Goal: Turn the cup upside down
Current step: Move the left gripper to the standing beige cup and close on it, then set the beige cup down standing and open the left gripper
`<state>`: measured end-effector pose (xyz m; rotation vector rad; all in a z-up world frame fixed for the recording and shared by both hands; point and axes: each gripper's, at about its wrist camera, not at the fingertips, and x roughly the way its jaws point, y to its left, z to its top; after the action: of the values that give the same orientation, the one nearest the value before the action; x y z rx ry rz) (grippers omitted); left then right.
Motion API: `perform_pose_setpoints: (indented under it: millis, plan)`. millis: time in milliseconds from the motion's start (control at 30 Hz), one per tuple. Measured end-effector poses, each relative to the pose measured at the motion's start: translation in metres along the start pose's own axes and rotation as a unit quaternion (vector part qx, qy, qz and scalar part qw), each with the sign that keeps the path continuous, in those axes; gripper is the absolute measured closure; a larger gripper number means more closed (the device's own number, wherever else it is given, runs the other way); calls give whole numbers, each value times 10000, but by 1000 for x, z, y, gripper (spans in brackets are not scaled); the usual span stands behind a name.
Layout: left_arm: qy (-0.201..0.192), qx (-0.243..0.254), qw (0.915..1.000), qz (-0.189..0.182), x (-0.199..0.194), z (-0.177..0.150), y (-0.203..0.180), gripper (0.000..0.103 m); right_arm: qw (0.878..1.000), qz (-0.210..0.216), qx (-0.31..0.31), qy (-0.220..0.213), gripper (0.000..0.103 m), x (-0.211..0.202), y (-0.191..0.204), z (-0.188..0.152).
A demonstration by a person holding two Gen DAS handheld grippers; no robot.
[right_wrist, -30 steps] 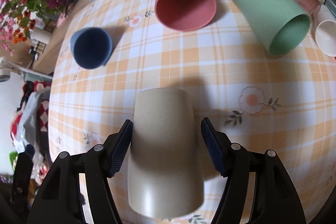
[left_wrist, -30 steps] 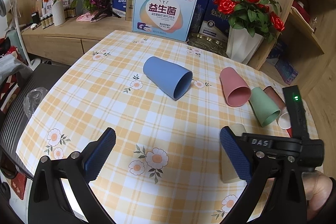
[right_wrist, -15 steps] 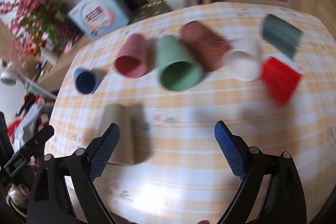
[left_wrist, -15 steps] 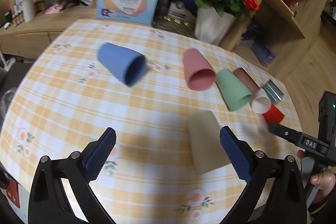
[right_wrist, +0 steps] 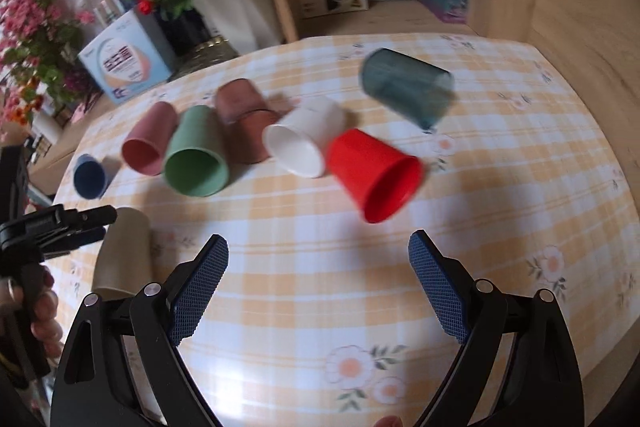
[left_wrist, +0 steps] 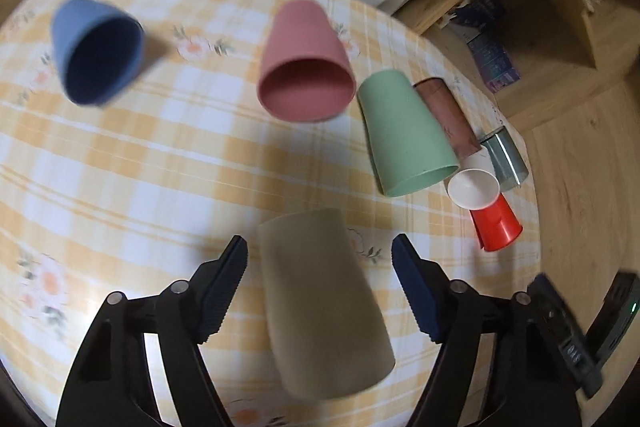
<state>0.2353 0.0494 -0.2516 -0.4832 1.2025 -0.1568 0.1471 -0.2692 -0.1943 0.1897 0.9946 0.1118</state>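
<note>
A beige cup [left_wrist: 320,303] lies on its side on the checked tablecloth [left_wrist: 160,163], its base pointing away. My left gripper [left_wrist: 320,283] is open with a finger on each side of the cup, neither touching it. The beige cup also shows at the left of the right wrist view [right_wrist: 124,255], with the left gripper [right_wrist: 80,223] over it. My right gripper [right_wrist: 318,283] is open and empty above bare cloth, a little short of a red cup [right_wrist: 372,175] lying on its side.
Several other cups lie on their sides: blue [left_wrist: 96,55], pink [left_wrist: 306,63], green [left_wrist: 404,135], brown [left_wrist: 446,115], white [left_wrist: 474,187], red [left_wrist: 496,227] and dark teal [right_wrist: 406,93]. A white vase of red roses [right_wrist: 236,7], boxes and wooden shelves stand behind the table.
My left gripper has swung right and moved in over the beige cup, straddling it. My right gripper has left the beige cup and moved right, facing the red cup.
</note>
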Motion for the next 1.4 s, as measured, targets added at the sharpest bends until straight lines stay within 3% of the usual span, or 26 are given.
perform_pose_setpoints:
  millis: [333,733,1000,1267,1400]
  plan:
    - [398,-280,9988,79,37,12,0,39,9987,-159,477,51,14,6,-47,-1]
    - [441,-223,9988,22,43,12,-7,44,9982,-223,552,94,14,6,-54,-3]
    - [170,132,9996,173,23,0,-12,45,9980,-181,595,89,14,3,-54,-4]
    - [-472,598,9961,450,-19,-15,-9,47,9974,-144,696,90,14,0,-55,-8]
    - [-909,857,9894,736,-44,-24,-3,48,9978,-119,655,72,14,-2,-52,-10]
